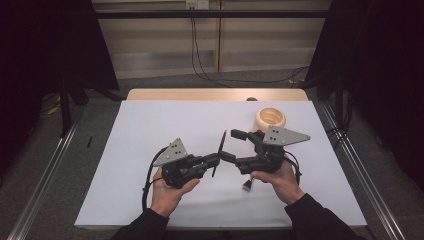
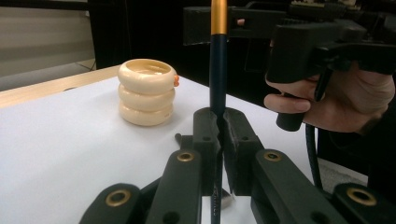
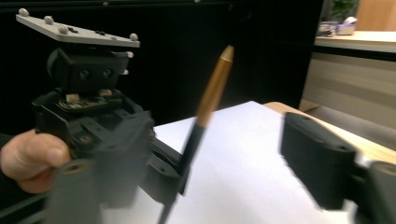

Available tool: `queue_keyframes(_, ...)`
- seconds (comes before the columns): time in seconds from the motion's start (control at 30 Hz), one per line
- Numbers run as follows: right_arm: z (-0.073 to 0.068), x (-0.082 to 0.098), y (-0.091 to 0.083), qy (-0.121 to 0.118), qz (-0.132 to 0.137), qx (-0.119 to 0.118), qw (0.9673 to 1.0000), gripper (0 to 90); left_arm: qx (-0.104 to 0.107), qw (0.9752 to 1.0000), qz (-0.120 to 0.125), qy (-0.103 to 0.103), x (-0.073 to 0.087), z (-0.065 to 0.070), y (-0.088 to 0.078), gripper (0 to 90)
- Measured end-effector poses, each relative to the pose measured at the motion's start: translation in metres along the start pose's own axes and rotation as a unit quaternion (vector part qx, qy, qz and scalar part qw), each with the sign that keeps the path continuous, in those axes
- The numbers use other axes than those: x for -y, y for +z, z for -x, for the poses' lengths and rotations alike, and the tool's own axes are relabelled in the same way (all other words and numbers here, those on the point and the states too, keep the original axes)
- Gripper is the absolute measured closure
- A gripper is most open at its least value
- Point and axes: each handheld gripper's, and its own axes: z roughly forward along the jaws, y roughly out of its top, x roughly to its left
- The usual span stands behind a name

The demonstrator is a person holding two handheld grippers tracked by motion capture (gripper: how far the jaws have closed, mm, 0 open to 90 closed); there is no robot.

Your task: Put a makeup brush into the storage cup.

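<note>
My left gripper (image 1: 216, 160) is clamped on one pen (image 2: 218, 70), which stands upright between my jaws, gold end up. One stack of three cream rings (image 2: 146, 91) sits beyond, to their left. My right gripper (image 1: 231, 145) is apart, jaws wide beside the pen, not touching it.

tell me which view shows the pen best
The left gripper view: the pen stands sharp and upright, clamped between the left gripper fingers. The right gripper view shows its gold end tilted and blurred. The high view shows a thin dark stick.
</note>
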Motion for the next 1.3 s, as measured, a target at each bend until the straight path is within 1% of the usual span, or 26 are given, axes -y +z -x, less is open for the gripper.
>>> queue_keyframes(0.03, 0.000, 0.000, 0.001, 0.002, -0.002, -0.005, 1.0000, 30.7, 0.003, 1.0000, 0.000, -0.002, 0.001, 0.000, 0.001, 84.7)
queue_keyframes(0.1, 0.001, 0.002, 0.004, 0.012, -0.002, -0.015, 0.9998, 39.9, 0.003, 1.0000, 0.004, -0.008, 0.002, -0.001, 0.001, 84.6)
queue_keyframes(0.13, 0.002, 0.002, 0.005, 0.013, -0.002, -0.021, 0.9997, 40.6, 0.004, 1.0000, 0.001, -0.004, 0.003, -0.002, 0.001, 84.6)
queue_keyframes(0.17, 0.001, 0.003, 0.007, 0.018, -0.001, -0.022, 0.9996, 42.4, 0.006, 1.0000, 0.000, -0.006, 0.003, -0.001, 0.001, 84.6)
queue_keyframes(0.23, 0.001, 0.004, 0.008, 0.017, -0.004, -0.027, 0.9995, 47.0, 0.007, 1.0000, -0.001, -0.003, 0.004, -0.001, 0.002, 84.6)
queue_keyframes(0.27, 0.001, 0.004, 0.008, 0.021, -0.004, -0.031, 0.9993, 49.0, 0.007, 1.0000, -0.002, -0.006, 0.004, 0.000, 0.003, 84.6)
queue_keyframes(0.33, 0.001, 0.005, 0.009, 0.025, -0.008, -0.039, 0.9989, 56.1, 0.005, 1.0000, -0.002, -0.007, 0.005, 0.001, 0.003, 84.6)
queue_keyframes(0.37, 0.002, 0.006, 0.009, 0.027, -0.009, -0.041, 0.9988, 57.5, 0.008, 0.9999, -0.002, -0.008, 0.005, 0.001, 0.003, 84.6)
queue_keyframes(0.53, 0.005, 0.010, 0.011, 0.040, -0.014, -0.050, 0.9978, 67.6, 0.012, 0.9999, -0.006, -0.003, 0.005, 0.001, 0.006, 84.6)
queue_keyframes(0.57, 0.005, 0.011, 0.011, 0.041, -0.015, -0.048, 0.9979, 69.6, 0.012, 0.9999, -0.007, -0.003, 0.005, 0.001, 0.006, 84.7)
queue_keyframes(0.6, 0.005, 0.011, 0.011, 0.043, -0.015, -0.053, 0.9975, 73.0, 0.011, 0.9999, -0.008, -0.003, 0.006, 0.001, 0.006, 84.6)
queue_keyframes(0.63, 0.005, 0.011, 0.010, 0.045, -0.016, -0.057, 0.9972, 73.3, 0.010, 0.9999, -0.012, 0.002, 0.006, 0.000, 0.006, 84.6)
queue_keyframes(0.7, 0.005, 0.012, 0.010, 0.050, -0.015, -0.056, 0.9970, 78.0, 0.013, 0.9998, -0.012, 0.003, 0.006, 0.001, 0.006, 84.7)
queue_keyframes(0.73, 0.006, 0.012, 0.009, 0.049, -0.014, -0.052, 0.9974, 79.6, 0.014, 0.9998, -0.010, 0.003, 0.006, 0.001, 0.006, 84.7)
queue_keyframes(0.8, 0.006, 0.012, 0.009, 0.058, -0.011, -0.057, 0.9967, 80.5, 0.014, 0.9999, -0.010, 0.000, 0.006, 0.001, 0.006, 84.7)
queue_keyframes(0.83, 0.006, 0.013, 0.010, 0.054, -0.013, -0.057, 0.9968, 81.4, 0.014, 0.9999, -0.009, 0.001, 0.007, 0.001, 0.006, 84.6)
queue_keyframes(0.87, 0.005, 0.013, 0.010, 0.055, -0.014, -0.059, 0.9966, 82.1, 0.012, 0.9998, -0.012, 0.003, 0.008, 0.001, 0.006, 84.6)
queue_keyframes(0.9, 0.005, 0.013, 0.011, 0.057, -0.015, -0.061, 0.9964, 82.7, 0.013, 0.9999, -0.010, 0.001, 0.008, 0.002, 0.006, 84.6)
queue_keyframes(0.93, 0.005, 0.013, 0.011, 0.059, -0.016, -0.063, 0.9962, 83.1, 0.013, 0.9998, -0.012, 0.006, 0.008, 0.001, 0.006, 84.6)
queue_keyframes(1.0, 0.004, 0.013, 0.012, 0.058, -0.017, -0.064, 0.9961, 83.4, 0.015, 0.9998, -0.009, 0.006, 0.009, 0.001, 0.007, 84.5)
queue_keyframes(1.07, 0.004, 0.013, 0.011, 0.057, -0.020, -0.064, 0.9962, 83.6, 0.016, 0.9998, -0.011, 0.011, 0.010, 0.000, 0.007, 84.5)
queue_keyframes(1.17, 0.003, 0.013, 0.011, 0.058, -0.021, -0.061, 0.9963, 83.9, 0.019, 0.9998, 0.003, 0.010, 0.013, 0.000, 0.008, 84.3)
queue_keyframes(1.2, 0.003, 0.013, 0.011, 0.056, -0.021, -0.060, 0.9964, 83.9, 0.017, 0.9997, -0.001, 0.017, 0.013, -0.001, 0.008, 84.1)
queue_keyframes(1.23, 0.003, 0.013, 0.011, 0.056, -0.022, -0.060, 0.9964, 83.9, 0.015, 0.9997, 0.004, 0.018, 0.014, -0.001, 0.008, 83.9)
queue_keyframes(1.27, 0.003, 0.013, 0.011, 0.059, -0.020, -0.057, 0.9964, 84.0, 0.018, 0.9997, 0.006, 0.013, 0.015, -0.001, 0.009, 83.6)
queue_keyframes(1.3, 0.003, 0.013, 0.011, 0.054, -0.023, -0.056, 0.9967, 84.0, 0.018, 0.9997, 0.008, 0.012, 0.015, -0.001, 0.010, 83.5)
